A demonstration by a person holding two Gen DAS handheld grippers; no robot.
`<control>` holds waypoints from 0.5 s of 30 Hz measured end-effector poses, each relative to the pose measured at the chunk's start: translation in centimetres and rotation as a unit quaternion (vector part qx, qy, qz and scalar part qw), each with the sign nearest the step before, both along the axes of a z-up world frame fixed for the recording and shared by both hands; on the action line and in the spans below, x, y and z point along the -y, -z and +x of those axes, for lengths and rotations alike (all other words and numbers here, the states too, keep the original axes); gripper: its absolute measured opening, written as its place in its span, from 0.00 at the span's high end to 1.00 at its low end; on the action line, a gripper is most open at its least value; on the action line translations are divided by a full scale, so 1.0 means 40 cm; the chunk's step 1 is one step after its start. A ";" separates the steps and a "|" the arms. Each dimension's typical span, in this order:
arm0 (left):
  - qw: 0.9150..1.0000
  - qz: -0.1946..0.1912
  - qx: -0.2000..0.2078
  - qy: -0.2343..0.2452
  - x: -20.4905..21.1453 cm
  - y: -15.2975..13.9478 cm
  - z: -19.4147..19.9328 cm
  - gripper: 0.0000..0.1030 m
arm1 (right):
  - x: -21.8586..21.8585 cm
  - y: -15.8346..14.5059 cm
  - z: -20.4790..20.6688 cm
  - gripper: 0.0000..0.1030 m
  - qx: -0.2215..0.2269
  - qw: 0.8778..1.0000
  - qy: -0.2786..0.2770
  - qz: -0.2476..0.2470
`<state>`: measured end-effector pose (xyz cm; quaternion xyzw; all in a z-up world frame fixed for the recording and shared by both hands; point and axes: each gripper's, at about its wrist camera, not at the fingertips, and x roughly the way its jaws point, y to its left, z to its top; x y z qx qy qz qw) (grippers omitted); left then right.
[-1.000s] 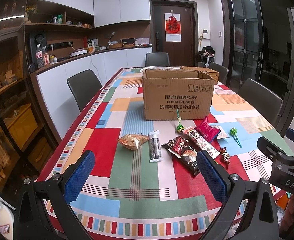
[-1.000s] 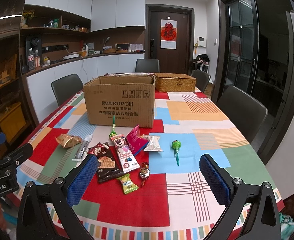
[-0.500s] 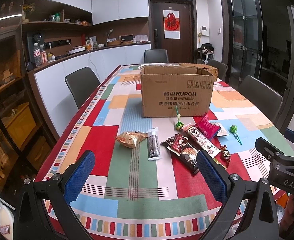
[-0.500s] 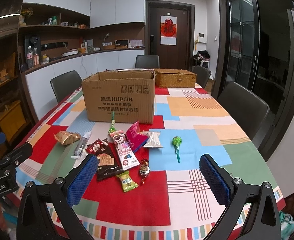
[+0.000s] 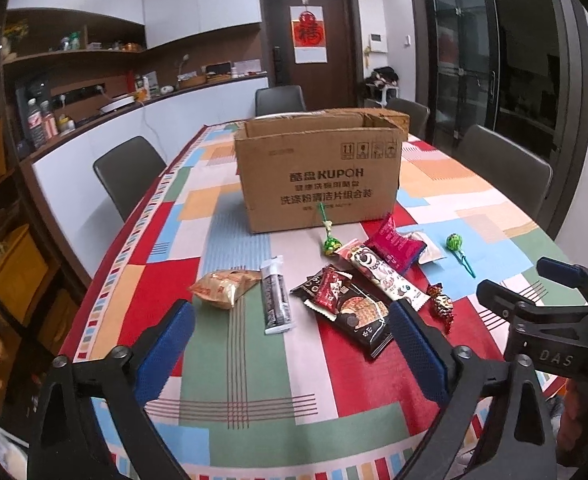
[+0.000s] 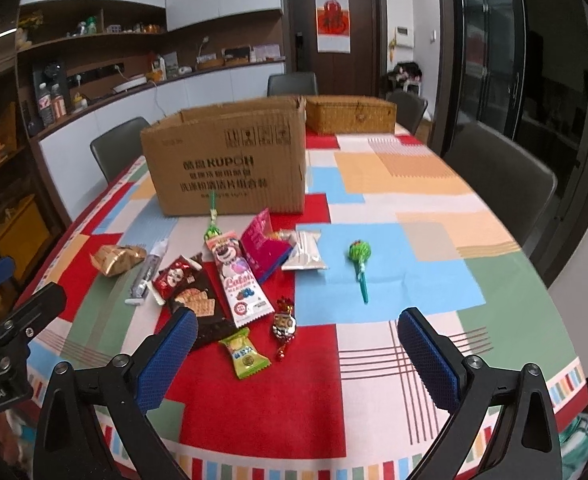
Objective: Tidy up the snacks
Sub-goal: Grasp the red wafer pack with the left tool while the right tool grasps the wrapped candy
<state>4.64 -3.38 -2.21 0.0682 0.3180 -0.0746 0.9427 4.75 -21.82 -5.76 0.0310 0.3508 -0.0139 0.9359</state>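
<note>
Several snacks lie loose on the patchwork tablecloth in front of an open cardboard box (image 5: 318,176) (image 6: 230,164). Among them are a golden packet (image 5: 224,286), a grey stick pack (image 5: 276,300), a dark biscuit pack (image 5: 350,312), a pink pack (image 5: 396,242) and a green lollipop (image 6: 360,252). My left gripper (image 5: 290,312) hovers short of the stick pack, its jaws wide and closing, with nothing between them. My right gripper (image 6: 297,318) hangs open above a green candy (image 6: 244,354) and a red foil sweet (image 6: 284,326), touching neither.
A wicker basket (image 6: 350,114) stands behind the box at the right. Dark chairs (image 5: 128,168) (image 6: 502,168) line both long sides of the table (image 5: 254,380). A white counter and shelves run along the left wall. The table's near edge lies just under both grippers.
Both grippers have come forward and lower towards the snacks, which now look larger. The left pads stand slightly closer together. No snack has moved.
</note>
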 end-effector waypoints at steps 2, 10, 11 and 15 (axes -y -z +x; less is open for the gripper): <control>1.000 0.003 -0.009 0.005 0.009 0.009 0.020 0.10 | 0.005 0.016 0.021 0.08 -0.017 1.000 0.000 0.006; 0.999 0.012 -0.049 0.022 0.040 0.053 0.110 0.26 | 0.010 0.070 0.095 0.21 -0.073 0.997 -0.013 0.022; 0.998 0.012 -0.055 0.025 0.043 0.060 0.121 0.29 | 0.011 0.078 0.105 0.22 -0.080 0.996 -0.014 0.025; 0.996 0.015 -0.076 0.035 0.055 0.085 0.160 0.35 | 0.013 0.106 0.142 0.29 -0.108 0.993 -0.018 0.033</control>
